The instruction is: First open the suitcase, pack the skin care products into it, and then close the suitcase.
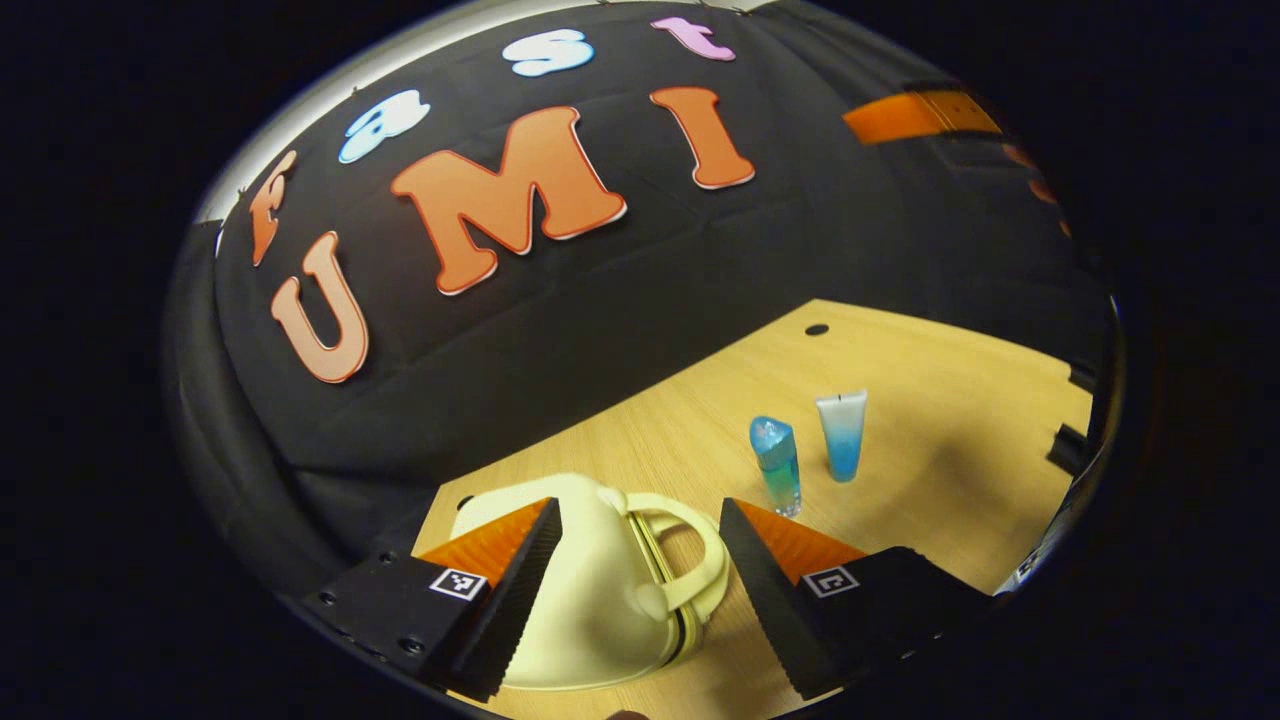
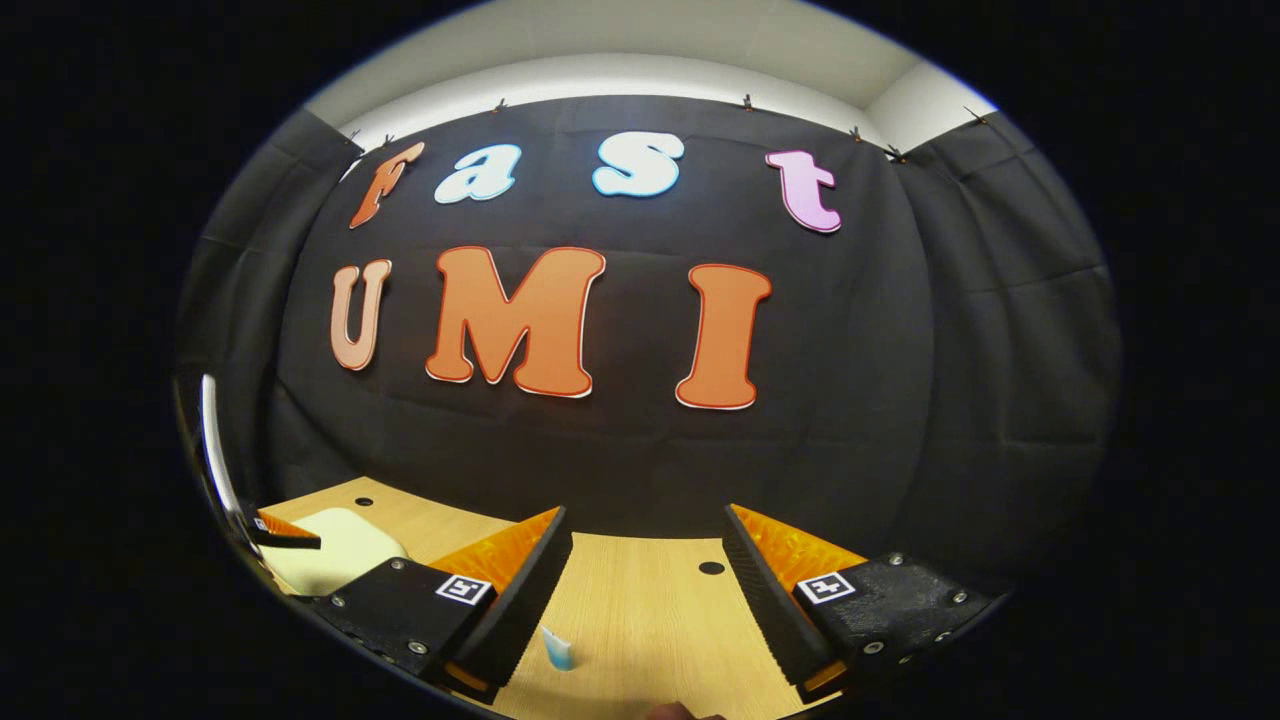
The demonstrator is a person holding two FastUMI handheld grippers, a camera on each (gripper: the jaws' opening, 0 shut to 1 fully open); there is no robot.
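The left gripper (image 1: pixel 640 560) hovers, jaws spread wide, above the closed cream suitcase (image 1: pixel 590 610), its handle (image 1: pixel 690 560) lying between them, while the right gripper (image 2: pixel 645 590) waits open farther off.

My left tongs (image 1: pixel 640 560) show as two wedge-shaped fingers with finely ribbed inner faces, each rising from a flat black block. Each block carries a small square black-and-white marker near the finger's base, and the left block shows round screw heads along its edge. My right tongs (image 2: pixel 645 590) have the same build: ribbed wedges, black mounts, one square marker apiece, and screws dotted around both mounts.
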